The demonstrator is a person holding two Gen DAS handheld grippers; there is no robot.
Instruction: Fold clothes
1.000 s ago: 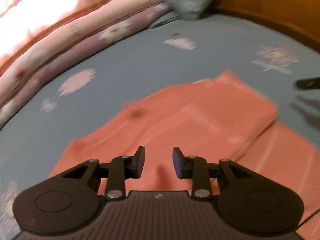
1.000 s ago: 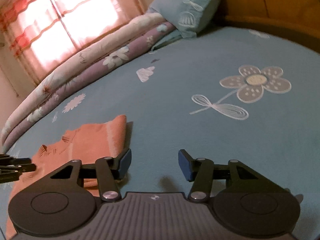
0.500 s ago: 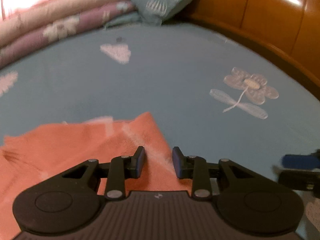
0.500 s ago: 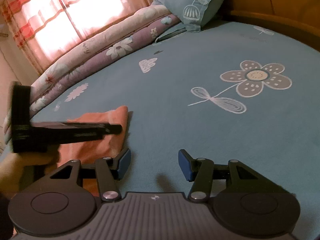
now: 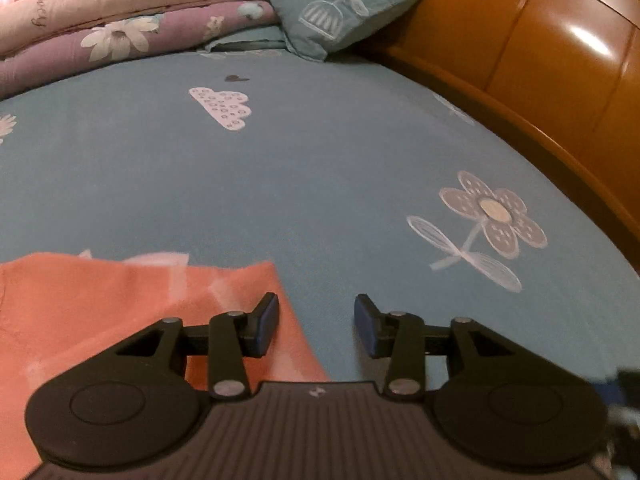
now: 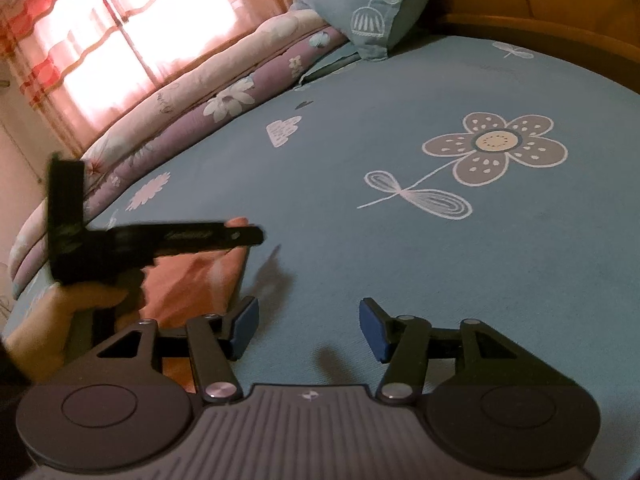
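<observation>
A folded orange garment (image 5: pixel 112 312) lies on the blue bedsheet (image 5: pixel 320 180), at the lower left of the left wrist view. My left gripper (image 5: pixel 316 326) hangs over the garment's right edge. Its jaws are opening, its left finger is above the cloth and nothing is between the pads. In the right wrist view the garment (image 6: pixel 192 280) lies at the left. The left gripper (image 6: pixel 252 236), held by a hand (image 6: pixel 60 312), reaches in over it. My right gripper (image 6: pixel 308 330) stands open over bare sheet just right of the garment, its jaws widening slightly.
A rolled pink and purple quilt (image 5: pixel 120 28) and a blue pillow (image 5: pixel 340 4) lie at the far side of the bed. A wooden headboard (image 5: pixel 540 40) curves along the right. A curtained window (image 6: pixel 100 28) is bright behind the quilt.
My left gripper swung right from over the middle of the garment to its right edge, and its jaws widened. The right gripper kept its place.
</observation>
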